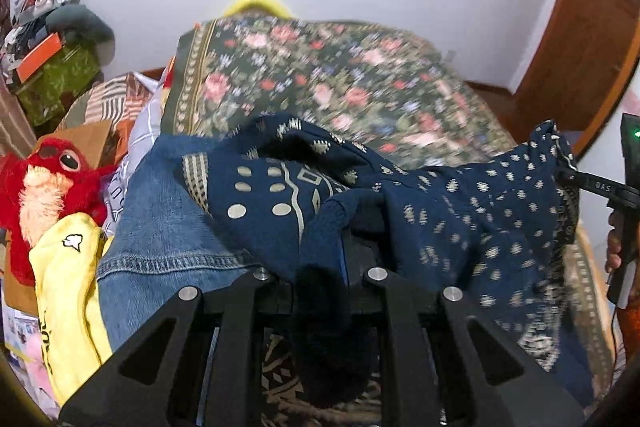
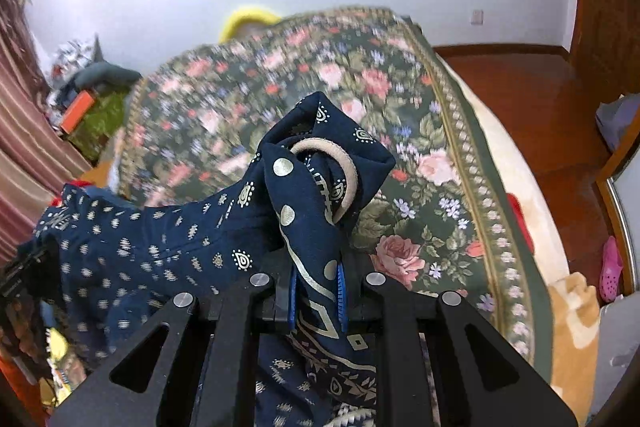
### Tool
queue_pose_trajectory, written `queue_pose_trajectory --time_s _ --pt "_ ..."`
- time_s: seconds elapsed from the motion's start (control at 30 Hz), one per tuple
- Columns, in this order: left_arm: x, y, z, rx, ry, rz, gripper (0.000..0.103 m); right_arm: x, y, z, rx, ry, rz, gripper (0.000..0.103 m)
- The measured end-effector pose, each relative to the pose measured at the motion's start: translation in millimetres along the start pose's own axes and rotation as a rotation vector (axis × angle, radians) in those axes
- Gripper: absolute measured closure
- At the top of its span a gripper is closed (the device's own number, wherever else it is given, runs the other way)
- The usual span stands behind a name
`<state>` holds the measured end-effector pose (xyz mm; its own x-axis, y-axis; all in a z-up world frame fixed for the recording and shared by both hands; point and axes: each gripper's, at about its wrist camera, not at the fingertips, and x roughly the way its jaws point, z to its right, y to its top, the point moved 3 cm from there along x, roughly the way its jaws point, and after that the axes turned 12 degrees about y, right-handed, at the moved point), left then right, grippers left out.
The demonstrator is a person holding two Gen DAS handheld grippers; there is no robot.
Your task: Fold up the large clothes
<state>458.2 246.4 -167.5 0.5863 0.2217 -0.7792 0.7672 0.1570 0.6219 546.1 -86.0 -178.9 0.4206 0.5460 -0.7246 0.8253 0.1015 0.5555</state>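
Observation:
A navy blue garment with a pale printed pattern (image 1: 460, 211) hangs stretched between both grippers above a bed. My left gripper (image 1: 344, 247) is shut on one bunched end of it; cloth drapes over the fingers and hides them. My right gripper (image 2: 318, 287) is shut on the other end (image 2: 304, 195), where a beige ring (image 2: 344, 179) sits in the fabric. The blue finger pads (image 2: 341, 291) show on both sides of the cloth. In the left wrist view the right gripper (image 1: 592, 183) holds the garment's far corner at the right edge.
A floral bedspread (image 2: 440, 155) covers the bed below. Blue jeans (image 1: 160, 227), a yellow garment (image 1: 68, 291) and a red plush toy (image 1: 44, 187) lie at the left. Wooden floor (image 2: 520, 99) and a pink shoe (image 2: 612, 271) are to the right. Clutter is stacked at the far left (image 1: 52, 67).

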Motion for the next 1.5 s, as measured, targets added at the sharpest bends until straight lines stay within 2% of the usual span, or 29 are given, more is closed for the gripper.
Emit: queue_pose_trajectory --time_s 0.13,0.23,0.3,0.37,0.4,0.43,0.67,1.0,1.23,1.37,1.5 --pt "28.0 -4.9 -12.3 -0.038 0.017 -0.039 0.083 26.9 -3.1 21.2 0.026 -0.047 -0.034 0.088" --pt "41.1 -8.8 -18.8 -0.045 0.030 -0.054 0.071 39.2 -6.4 33.8 0.040 -0.063 -0.061 0.085" --pt "47.0 -12.1 -23.3 -0.045 0.056 -0.055 0.056 42.9 -10.1 38.9 0.029 -0.089 -0.076 0.079" --pt "48.2 -14.4 -25.8 -0.043 0.057 -0.053 0.052 43.9 -13.2 43.8 0.021 -0.119 -0.094 0.065" --pt "47.2 -15.7 -26.5 -0.045 0.059 -0.056 0.050 42.4 -15.0 46.4 0.025 -0.132 -0.101 0.061" --pt "45.4 -16.2 -26.8 -0.048 0.062 -0.059 0.049 38.9 -16.6 48.9 0.036 -0.137 -0.106 0.058" --pt "10.7 -20.0 -20.3 0.018 0.099 -0.034 0.047 -2.3 -22.5 47.0 0.082 -0.096 -0.101 0.057" --pt "-72.6 -47.9 -11.0 0.030 0.029 0.030 0.040 -88.3 -57.6 -27.0 -0.171 -0.075 -0.062 0.057" --pt "-119.8 -88.1 1.7 0.063 -0.024 0.052 0.036 -133.7 -98.9 -70.3 -0.235 0.006 -0.043 0.052" --pt "-135.1 -114.6 9.6 0.080 -0.049 0.042 0.034 -147.9 -125.2 -80.7 -0.256 0.011 -0.054 0.050" --pt "-141.9 -148.9 15.4 0.096 -0.070 0.001 0.034 -155.5 -152.0 -80.9 -0.279 -0.021 -0.078 0.050"
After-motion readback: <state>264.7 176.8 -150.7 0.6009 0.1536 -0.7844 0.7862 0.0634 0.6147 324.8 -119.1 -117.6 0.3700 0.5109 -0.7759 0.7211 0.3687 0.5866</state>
